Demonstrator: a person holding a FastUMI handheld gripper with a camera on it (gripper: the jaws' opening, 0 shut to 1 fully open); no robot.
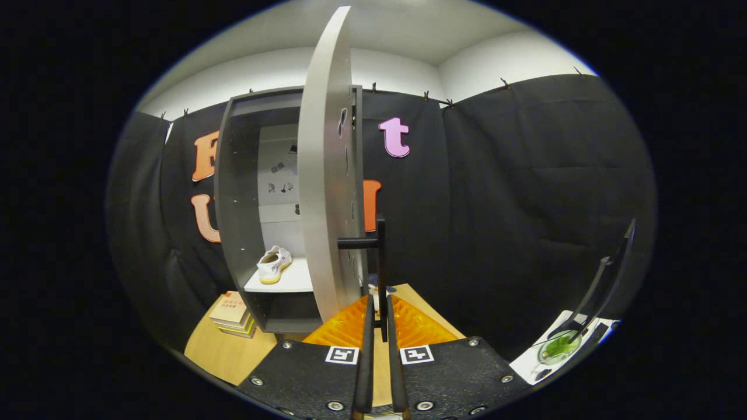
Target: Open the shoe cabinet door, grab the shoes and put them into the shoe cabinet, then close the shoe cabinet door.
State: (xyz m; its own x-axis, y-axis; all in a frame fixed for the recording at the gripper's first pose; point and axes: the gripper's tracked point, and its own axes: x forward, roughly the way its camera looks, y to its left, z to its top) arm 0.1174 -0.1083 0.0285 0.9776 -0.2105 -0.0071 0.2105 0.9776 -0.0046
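Note:
The grey shoe cabinet (236, 192) stands on a wooden table against the booth wall. Its door (324, 192) is swung partly open, and I see it almost edge-on. A white shoe with a yellow sole (273, 263) lies on the white shelf (289, 284) inside, toe pointing outward. The door's black handle (381, 256) is a vertical bar on a short stub. My gripper (380, 300) is shut on the lower part of that bar, with one finger pressed on each side.
A stack of books (233, 314) lies on the wooden table (224, 350) left of the cabinet's base. Off to the right, a black angled stand (607, 274) rises over a glass holding something green (558, 345) on a white surface.

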